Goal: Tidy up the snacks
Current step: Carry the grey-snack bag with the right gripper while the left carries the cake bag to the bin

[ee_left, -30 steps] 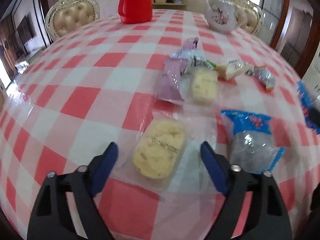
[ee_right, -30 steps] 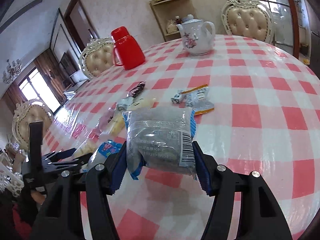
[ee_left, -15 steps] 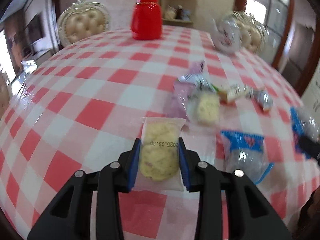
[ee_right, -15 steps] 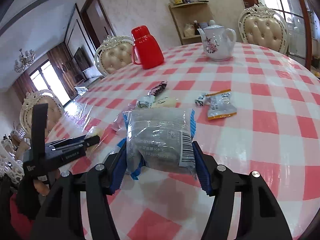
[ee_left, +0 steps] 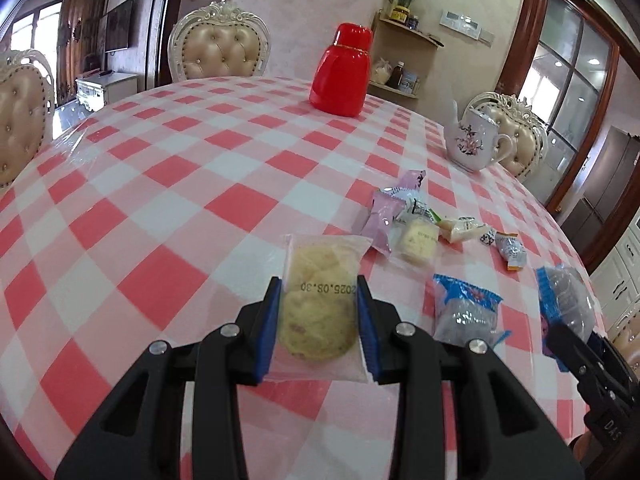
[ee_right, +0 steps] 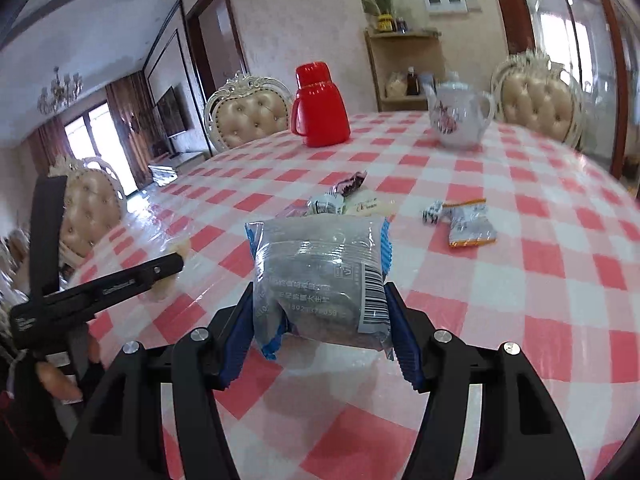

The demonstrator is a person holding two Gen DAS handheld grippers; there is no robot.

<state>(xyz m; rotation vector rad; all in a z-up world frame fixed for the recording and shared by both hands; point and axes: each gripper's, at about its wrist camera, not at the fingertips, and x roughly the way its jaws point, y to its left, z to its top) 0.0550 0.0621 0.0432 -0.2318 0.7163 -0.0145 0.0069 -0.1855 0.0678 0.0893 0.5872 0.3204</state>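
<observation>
Grippers tilt downward: left gripper [ee_left: 319,316] clamps cookie packet [ee_left: 320,304], right gripper [ee_right: 320,316] clamps blue-edged packet [ee_right: 320,276].

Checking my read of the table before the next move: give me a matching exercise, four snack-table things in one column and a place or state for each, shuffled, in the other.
Things:
1. clear-wrapped yellow pastry
2. grey packet with blue ends
3. red flask
4. orange-edged silver packet

Places or states:
A. standing upright at the far side of the table
B. lying flat on the checked cloth, right of the snack pile
C. clamped in the left gripper
D. clamped in the right gripper

Pairs: 1-C, 2-D, 3-A, 4-B
</observation>
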